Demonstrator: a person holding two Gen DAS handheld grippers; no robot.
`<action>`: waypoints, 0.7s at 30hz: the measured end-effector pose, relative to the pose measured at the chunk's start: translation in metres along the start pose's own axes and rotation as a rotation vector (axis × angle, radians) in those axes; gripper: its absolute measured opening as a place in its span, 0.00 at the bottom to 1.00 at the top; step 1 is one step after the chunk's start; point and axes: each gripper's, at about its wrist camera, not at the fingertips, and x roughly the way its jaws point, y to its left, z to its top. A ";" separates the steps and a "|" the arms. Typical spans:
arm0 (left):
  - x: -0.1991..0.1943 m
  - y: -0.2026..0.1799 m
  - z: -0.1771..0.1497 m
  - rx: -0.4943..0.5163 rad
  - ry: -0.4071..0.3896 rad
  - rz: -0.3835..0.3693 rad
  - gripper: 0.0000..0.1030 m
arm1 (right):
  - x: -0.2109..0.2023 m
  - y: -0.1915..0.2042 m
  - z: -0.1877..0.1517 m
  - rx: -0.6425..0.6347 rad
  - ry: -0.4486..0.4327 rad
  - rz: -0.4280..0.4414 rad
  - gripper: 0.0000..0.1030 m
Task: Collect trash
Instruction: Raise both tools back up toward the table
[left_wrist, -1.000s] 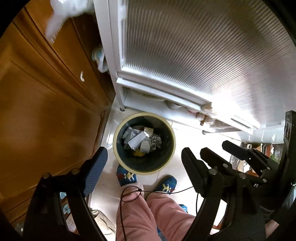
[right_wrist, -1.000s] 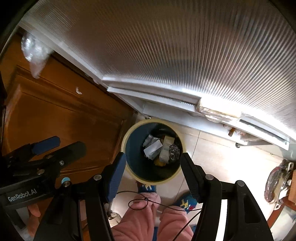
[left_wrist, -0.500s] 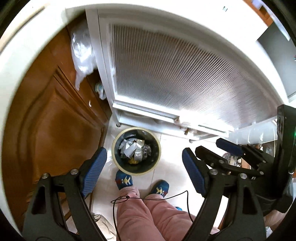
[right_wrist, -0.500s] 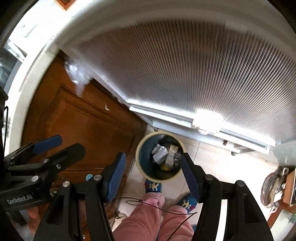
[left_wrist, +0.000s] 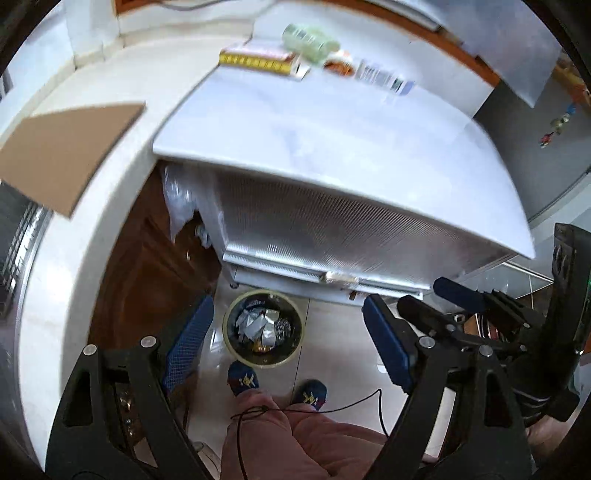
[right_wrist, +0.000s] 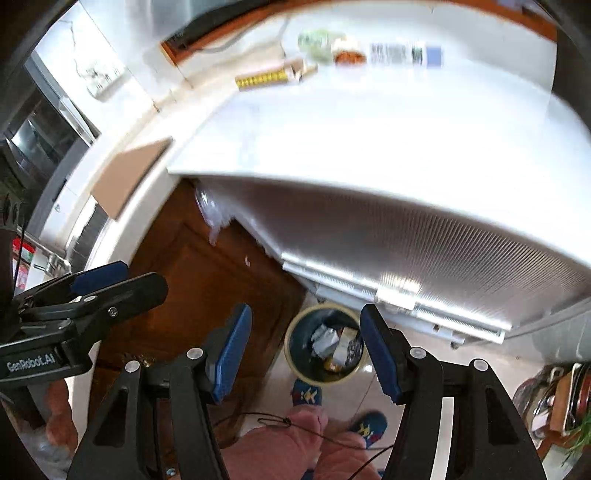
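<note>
Your left gripper (left_wrist: 284, 339) has its jaws wide apart with nothing between them, and your right gripper (right_wrist: 306, 350) is likewise spread and empty. The landmark is the trash bin (left_wrist: 263, 328), round with a pale rim, standing on the tiled floor just in front of your slippers (left_wrist: 242, 380). The trash (left_wrist: 258, 326), crumpled paper and foil-like scraps, lies inside it. Directly behind the bin stands a white appliance (left_wrist: 332, 155). On its top, far beyond the bin, lie a yellow-edged box (left_wrist: 258, 61), a pale green roll (left_wrist: 308, 38) and a blurred packet (right_wrist: 404, 53). Left of the bin is a wooden cabinet (left_wrist: 147, 266).
</note>
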 end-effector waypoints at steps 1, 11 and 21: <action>-0.006 -0.002 0.004 0.006 -0.008 -0.001 0.79 | -0.009 0.000 0.004 -0.003 -0.018 -0.002 0.61; -0.054 0.005 0.062 0.057 -0.094 -0.025 0.79 | -0.087 0.006 0.064 -0.017 -0.186 -0.060 0.61; -0.066 0.042 0.146 0.125 -0.158 -0.026 0.79 | -0.118 0.026 0.148 -0.029 -0.321 -0.169 0.62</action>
